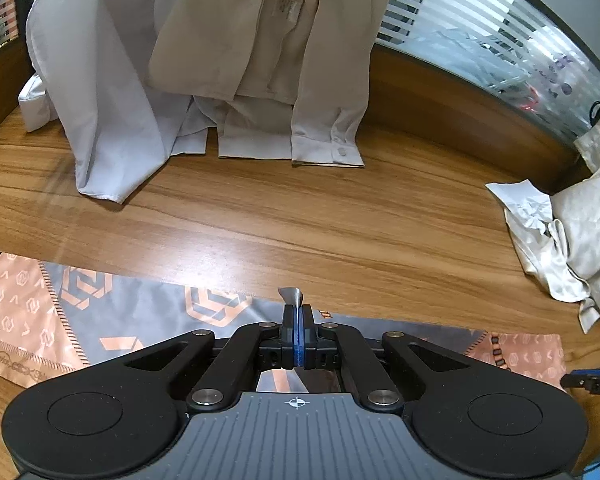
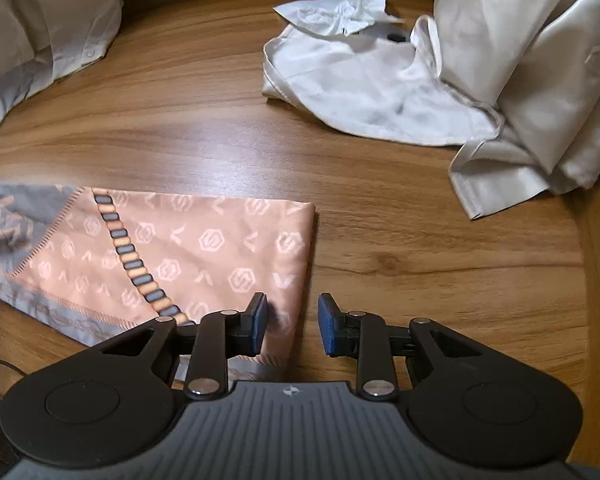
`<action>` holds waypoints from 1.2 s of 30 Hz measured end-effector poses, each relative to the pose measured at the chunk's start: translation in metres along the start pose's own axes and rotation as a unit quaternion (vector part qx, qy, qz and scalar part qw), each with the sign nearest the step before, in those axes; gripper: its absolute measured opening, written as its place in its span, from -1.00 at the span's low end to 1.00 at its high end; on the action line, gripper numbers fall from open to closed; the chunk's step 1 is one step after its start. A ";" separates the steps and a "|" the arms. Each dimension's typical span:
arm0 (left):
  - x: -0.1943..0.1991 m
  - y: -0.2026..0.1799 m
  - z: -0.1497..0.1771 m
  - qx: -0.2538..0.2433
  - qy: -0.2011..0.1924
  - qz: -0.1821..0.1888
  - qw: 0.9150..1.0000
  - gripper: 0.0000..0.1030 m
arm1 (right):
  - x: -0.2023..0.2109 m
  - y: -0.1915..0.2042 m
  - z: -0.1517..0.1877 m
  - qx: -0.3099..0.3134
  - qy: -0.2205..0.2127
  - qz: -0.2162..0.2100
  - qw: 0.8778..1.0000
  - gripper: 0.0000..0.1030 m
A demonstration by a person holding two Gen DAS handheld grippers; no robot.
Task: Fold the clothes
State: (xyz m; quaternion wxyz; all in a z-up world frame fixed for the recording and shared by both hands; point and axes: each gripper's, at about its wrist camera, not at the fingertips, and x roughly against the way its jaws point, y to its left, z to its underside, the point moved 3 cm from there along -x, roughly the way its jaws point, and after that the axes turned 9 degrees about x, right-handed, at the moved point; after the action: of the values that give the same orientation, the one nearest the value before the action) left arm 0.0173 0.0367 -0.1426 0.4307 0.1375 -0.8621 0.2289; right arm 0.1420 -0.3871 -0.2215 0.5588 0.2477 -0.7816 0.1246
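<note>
A grey and peach patterned scarf (image 1: 148, 312) lies as a long folded band across the wooden table (image 1: 300, 216). My left gripper (image 1: 298, 312) is shut on the scarf's far edge, and a small grey tip of cloth sticks up between its pads. In the right wrist view the scarf's peach end (image 2: 204, 248) lies flat with its corner at the right. My right gripper (image 2: 292, 322) stands open just above that end's right edge, its left pad (image 2: 260, 322) over the cloth and its right pad (image 2: 327, 326) over bare wood. Nothing is pinched between them.
White and beige shirts (image 1: 236, 60) hang down onto the far side of the table. A crumpled cream garment (image 2: 440, 88) with a wrinkled sheet of paper (image 2: 340, 10) lies at the right. A striped glass partition (image 1: 480, 40) stands behind the table.
</note>
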 end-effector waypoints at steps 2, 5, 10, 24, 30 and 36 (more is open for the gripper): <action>-0.002 -0.002 -0.001 -0.001 0.001 -0.001 1.000 -0.94 | -0.003 -0.002 0.000 -0.014 0.002 -0.009 1.000 -0.63; -0.007 -0.006 0.000 -0.004 0.008 -0.007 1.000 -0.94 | -0.005 -0.003 0.000 -0.025 -0.002 -0.022 0.999 -0.99; -0.018 -0.016 0.004 -0.010 0.022 -0.009 1.000 -0.94 | 0.003 -0.014 -0.002 -0.023 -0.017 -0.011 1.000 -1.00; -0.047 -0.062 0.028 -0.034 0.037 -0.005 0.999 -0.93 | 0.015 -0.080 0.007 -0.035 -0.009 0.030 0.999 -0.99; -0.043 -0.069 0.024 -0.028 0.010 -0.011 1.000 -0.94 | 0.013 -0.083 0.005 -0.023 -0.004 0.031 0.999 -0.99; -0.054 -0.067 0.020 -0.023 0.025 -0.029 0.999 -0.93 | 0.012 -0.081 0.006 -0.015 0.001 0.033 0.999 -0.98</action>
State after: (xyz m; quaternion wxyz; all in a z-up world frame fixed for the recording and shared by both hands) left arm 0.0647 -0.0289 -0.1780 0.4615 0.1467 -0.8518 0.1996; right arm 0.1765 -0.4609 -0.2195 0.5589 0.2130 -0.7906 0.1313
